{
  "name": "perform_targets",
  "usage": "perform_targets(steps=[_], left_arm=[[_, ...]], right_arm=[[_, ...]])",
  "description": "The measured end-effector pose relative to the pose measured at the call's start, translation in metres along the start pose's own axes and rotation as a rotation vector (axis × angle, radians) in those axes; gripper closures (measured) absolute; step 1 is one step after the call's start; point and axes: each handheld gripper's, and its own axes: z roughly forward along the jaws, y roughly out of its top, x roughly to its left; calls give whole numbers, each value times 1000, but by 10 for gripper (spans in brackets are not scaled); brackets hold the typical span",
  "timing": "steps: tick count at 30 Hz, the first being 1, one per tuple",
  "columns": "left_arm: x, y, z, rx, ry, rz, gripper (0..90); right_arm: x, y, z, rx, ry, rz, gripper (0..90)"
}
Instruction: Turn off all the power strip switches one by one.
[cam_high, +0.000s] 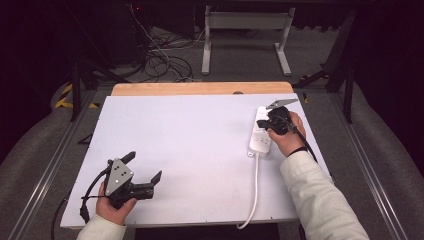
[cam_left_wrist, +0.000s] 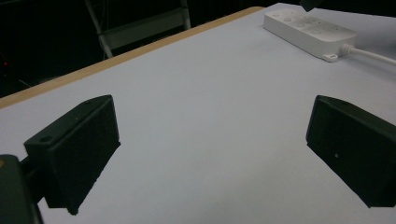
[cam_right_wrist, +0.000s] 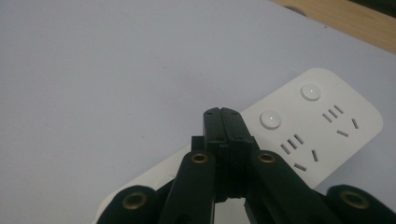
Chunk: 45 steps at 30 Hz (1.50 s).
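The right gripper has its jaws pressed together, nothing between them, and the closed tip is over the white power strip, beside one of the round switch buttons. In the right gripper view the tip is just next to this button, a bit toward the near end of the strip; if it touches the plastic or hangs a little above, I cannot tell. In the high view the right gripper sits over the middle of the power strip, at the right side of the table, w/ the white cable running to the near edge.

The left gripper is well apart, at the near left of the table, jaws wide, holding nothing. Its own view shows the two black jaws spread over bare surface, w/ the strip far off at top right.

Step in hand, as I judge: pressing a switch on the strip w/ the closed tip. The next move probably needs a small shift to center on the button, then a short straight push down. Approx. alignment matters, because the tip can slip off the round cap, and the strip is light, so it may slide.
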Motion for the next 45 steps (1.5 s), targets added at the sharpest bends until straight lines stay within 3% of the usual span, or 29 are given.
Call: perform_targets(steps=[7,26,40,45], left_arm=[[0,0,0,1,-1,-2,30],[0,0,0,3,-1,4,30],[-1,0,-1,5,-2,5,30],[-1,0,-1,5,-3,4,30]], right_arm=[[-6,-4,9,32,-11,8,900],[-5,-5,19,61,-2,5,900],[-3,-7,22,60,-8,-15,900],[-5,-9,22,54,7,6,900]])
